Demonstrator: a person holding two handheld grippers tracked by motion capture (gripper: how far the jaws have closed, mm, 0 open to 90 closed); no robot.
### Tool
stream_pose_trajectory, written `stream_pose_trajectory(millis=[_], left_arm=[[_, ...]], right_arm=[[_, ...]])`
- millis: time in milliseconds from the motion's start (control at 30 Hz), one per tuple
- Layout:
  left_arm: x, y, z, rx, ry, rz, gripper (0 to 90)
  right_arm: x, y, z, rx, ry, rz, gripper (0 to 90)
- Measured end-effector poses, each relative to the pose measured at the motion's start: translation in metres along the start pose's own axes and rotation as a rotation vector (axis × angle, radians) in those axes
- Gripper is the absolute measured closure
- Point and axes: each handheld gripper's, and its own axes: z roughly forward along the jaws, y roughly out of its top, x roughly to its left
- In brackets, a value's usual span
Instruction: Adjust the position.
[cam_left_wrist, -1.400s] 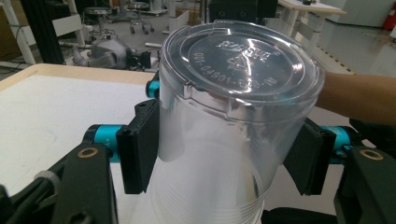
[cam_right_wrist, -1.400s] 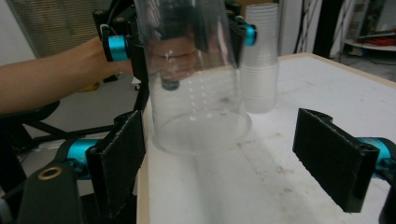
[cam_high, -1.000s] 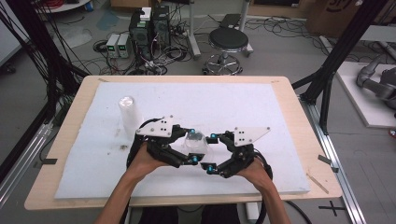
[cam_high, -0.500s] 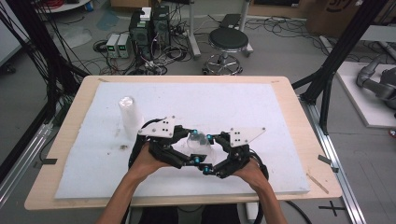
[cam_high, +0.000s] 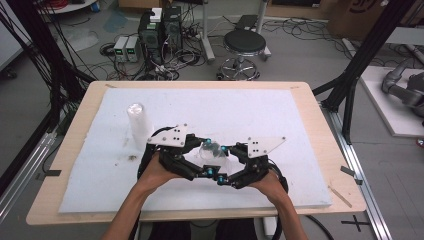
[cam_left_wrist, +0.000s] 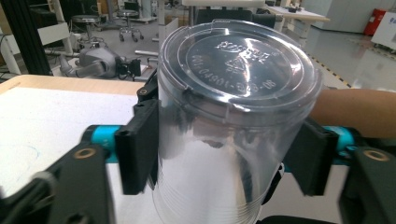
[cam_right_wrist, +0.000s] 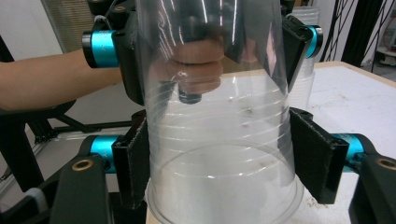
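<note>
The clear cup (cam_left_wrist: 233, 135) runs off the bottom edge; behind it, the right gripper (cam_left_wrist: 322, 154) partly hidden.

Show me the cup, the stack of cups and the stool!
cup (cam_left_wrist: 233, 154): left gripper view, on its clear side wall.
stack of cups (cam_high: 138, 122): high view, on the stack's side.
stool (cam_high: 244, 42): high view, on the round black seat.

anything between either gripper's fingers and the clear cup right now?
Nothing visible. The clear cup sits directly between the fingers of both grippers: the left gripper flanks it near the lidded end, and the right gripper, which has just been closing, presses its pads on the open end. No other object intervenes.
</note>
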Motion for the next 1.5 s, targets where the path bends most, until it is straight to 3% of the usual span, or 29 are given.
stream_pose_trajectory(millis=[100, 167, 300, 433, 600, 700, 733, 767, 967, 1000, 1067, 1133, 1267, 1500], left_arm=[[0.001, -0.001, 0.000, 0.005, 0.034, -0.015, 13.7], [0.001, -0.002, -0.003, 0.005, 0.050, -0.006, 7.2], [0.001, 0.001, -0.013, 0.015, 0.058, -0.003, 6.1], [-0.001, 0.005, -0.020, 0.101, 0.069, -0.004, 6.1], [-0.001, 0.018, -0.027, 0.310, 0.081, 0.023, 6.1], [0.000, 0.024, -0.030, 0.403, 0.078, 0.030, 6.1], [0.000, 0.024, -0.030, 0.403, 0.078, 0.030, 6.1], [0.000, 0.027, -0.030, 0.464, 0.077, 0.037, 6.1], [0.002, 0.028, -0.026, 0.585, 0.077, 0.030, 6.2], [0.002, 0.028, -0.026, 0.585, 0.077, 0.030, 6.2], [0.002, 0.025, -0.024, 0.640, 0.070, 0.022, 6.2], [0.003, 0.023, -0.022, 0.666, 0.070, 0.024, 6.2], [0.003, 0.023, -0.021, 0.672, 0.063, 0.015, 9.9], [0.002, 0.024, -0.018, 0.675, 0.060, 0.015, 9.9]], right_arm=[[0.000, 0.000, -0.001, -0.003, -0.007, 0.002, 29.9], [-0.001, 0.000, -0.002, 0.001, -0.010, 0.006, 29.9], [-0.001, 0.000, -0.005, 0.014, -0.022, 0.008, 30.0], [-0.002, 0.002, -0.007, 0.047, -0.042, 0.014, 30.0], [0.001, 0.010, -0.008, 0.168, -0.057, 0.012, 30.0], [0.001, 0.018, -0.007, 0.273, -0.068, 0.007, 30.0], [0.001, 0.021, -0.007, 0.307, -0.068, 0.006, 30.0], [0.000, 0.024, -0.006, 0.338, -0.068, 0.002, 30.0], [0.003, 0.040, 0.001, 0.512, -0.072, -0.011, 30.0], [0.003, 0.042, 0.002, 0.546, -0.070, -0.014, 30.0], [0.004, 0.048, 0.005, 0.607, -0.066, -0.023, 30.1], [0.004, 0.054, 0.008, 0.657, -0.070, -0.032, 30.1], [0.004, 0.064, 0.014, 0.730, -0.072, -0.047, 30.1], [0.004, 0.073, 0.023, 0.789, -0.065, -0.062, 30.1]])
